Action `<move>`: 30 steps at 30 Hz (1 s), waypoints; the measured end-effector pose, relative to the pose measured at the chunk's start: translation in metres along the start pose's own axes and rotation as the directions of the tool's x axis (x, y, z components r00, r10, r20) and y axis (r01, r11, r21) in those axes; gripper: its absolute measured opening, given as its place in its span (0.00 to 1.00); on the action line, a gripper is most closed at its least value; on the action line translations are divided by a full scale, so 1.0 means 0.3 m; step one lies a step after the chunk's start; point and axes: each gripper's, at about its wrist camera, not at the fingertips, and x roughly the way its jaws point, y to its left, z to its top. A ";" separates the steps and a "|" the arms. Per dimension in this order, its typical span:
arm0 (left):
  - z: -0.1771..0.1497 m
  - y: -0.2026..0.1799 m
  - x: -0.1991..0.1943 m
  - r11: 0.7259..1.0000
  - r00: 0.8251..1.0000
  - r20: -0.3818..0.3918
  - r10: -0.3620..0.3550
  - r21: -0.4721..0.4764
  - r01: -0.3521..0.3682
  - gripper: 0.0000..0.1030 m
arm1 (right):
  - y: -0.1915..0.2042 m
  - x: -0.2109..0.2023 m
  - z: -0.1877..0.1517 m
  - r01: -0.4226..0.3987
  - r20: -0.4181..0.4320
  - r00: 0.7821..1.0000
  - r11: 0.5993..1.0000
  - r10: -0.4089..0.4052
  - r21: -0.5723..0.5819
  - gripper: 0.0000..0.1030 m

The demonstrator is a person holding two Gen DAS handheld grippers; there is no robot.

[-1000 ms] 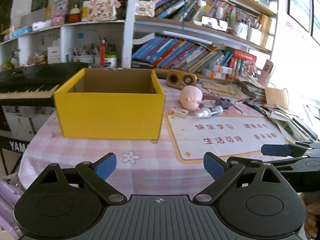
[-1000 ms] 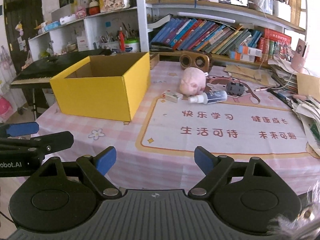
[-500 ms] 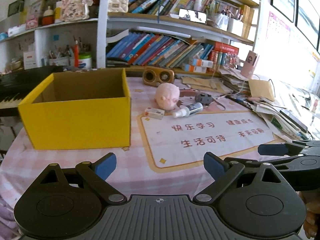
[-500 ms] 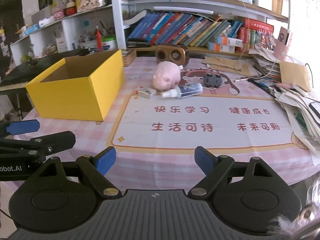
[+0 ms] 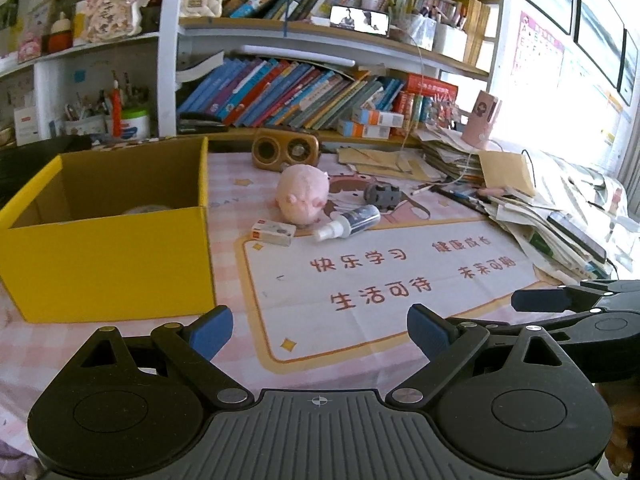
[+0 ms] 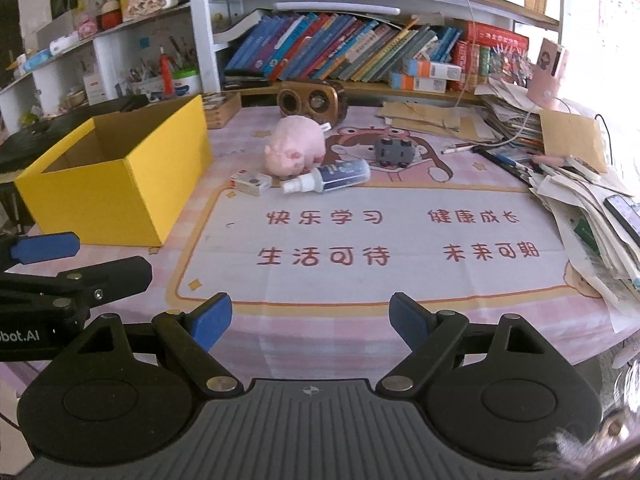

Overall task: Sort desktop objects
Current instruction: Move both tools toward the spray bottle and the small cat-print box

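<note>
An open yellow cardboard box (image 5: 108, 264) (image 6: 100, 196) stands on the left of the table, with something pale lying low inside. To its right lie a pink plush pig (image 5: 304, 194) (image 6: 296, 150), a small white and red box (image 5: 274, 233) (image 6: 251, 182), a spray bottle (image 5: 348, 222) (image 6: 326, 178) on its side and a grey toy car (image 5: 382, 194) (image 6: 394, 151). My left gripper (image 5: 320, 330) and right gripper (image 6: 310, 318) both hover open over the near table edge, well short of these objects, with nothing between the fingers.
A printed desk mat (image 6: 372, 240) with red characters covers the middle. A wooden speaker (image 5: 286, 152) stands at the back before crowded bookshelves (image 5: 300, 92). Piles of papers and envelopes (image 6: 580, 184) fill the right side. A black keyboard (image 6: 52, 136) sits behind the box.
Both grippers have moved to the right along the table's near edge, so the yellow box has slid left in both views. Their jaws stayed open.
</note>
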 end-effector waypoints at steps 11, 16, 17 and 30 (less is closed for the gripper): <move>0.039 -0.043 0.108 1.000 1.000 -0.023 0.006 -0.029 -0.007 0.93 | -0.090 0.081 0.053 -0.003 -0.034 0.999 1.000 0.003 -0.010 0.83; 0.066 -0.069 0.176 0.998 0.999 -0.030 0.020 -0.054 -0.022 0.93 | -0.144 0.135 0.095 -0.014 -0.054 0.998 0.999 0.013 -0.031 0.83; 0.072 -0.075 0.190 0.998 0.999 -0.030 0.024 -0.060 -0.026 0.93 | -0.155 0.146 0.104 -0.018 -0.057 0.998 0.999 0.016 -0.036 0.83; 0.160 -0.136 0.345 0.985 0.992 -0.042 0.120 -0.121 -0.124 0.93 | -0.298 0.322 0.258 -0.109 -0.086 0.991 0.989 0.100 -0.104 0.83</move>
